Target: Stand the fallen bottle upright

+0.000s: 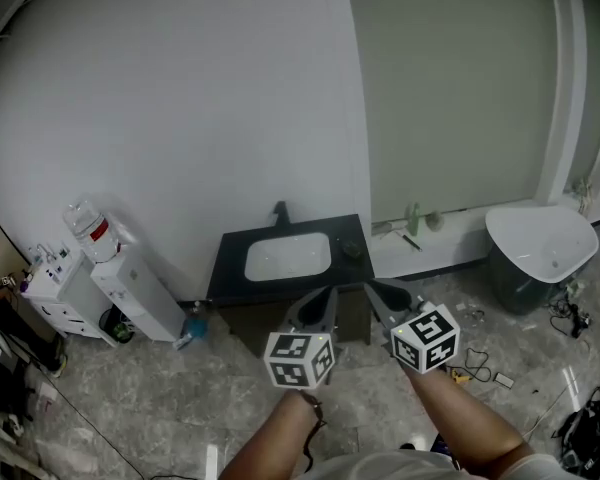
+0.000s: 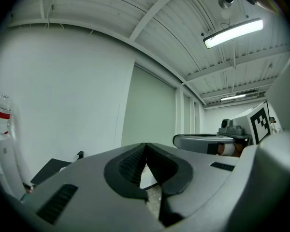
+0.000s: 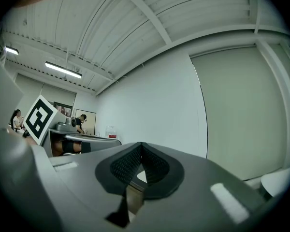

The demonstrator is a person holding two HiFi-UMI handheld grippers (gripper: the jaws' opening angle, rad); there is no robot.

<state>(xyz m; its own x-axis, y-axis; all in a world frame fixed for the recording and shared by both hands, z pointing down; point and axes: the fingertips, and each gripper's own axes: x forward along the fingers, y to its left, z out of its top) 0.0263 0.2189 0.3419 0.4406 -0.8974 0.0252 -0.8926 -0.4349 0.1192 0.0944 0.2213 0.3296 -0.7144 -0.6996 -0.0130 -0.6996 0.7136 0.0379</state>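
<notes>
Both grippers point level with jaws closed on nothing. The left gripper [image 1: 324,298] and right gripper [image 1: 381,291] sit side by side before the black table [image 1: 230,260] with its white oval sink [image 1: 287,256]. Nothing stands between them and it. A small dark object [image 1: 352,250], too small to identify, lies just beyond the tips. Left of the left gripper, a small blue-capped bottle [image 1: 189,330] seems to lie on the floor beside the white water dispenser [image 1: 135,290].
</notes>
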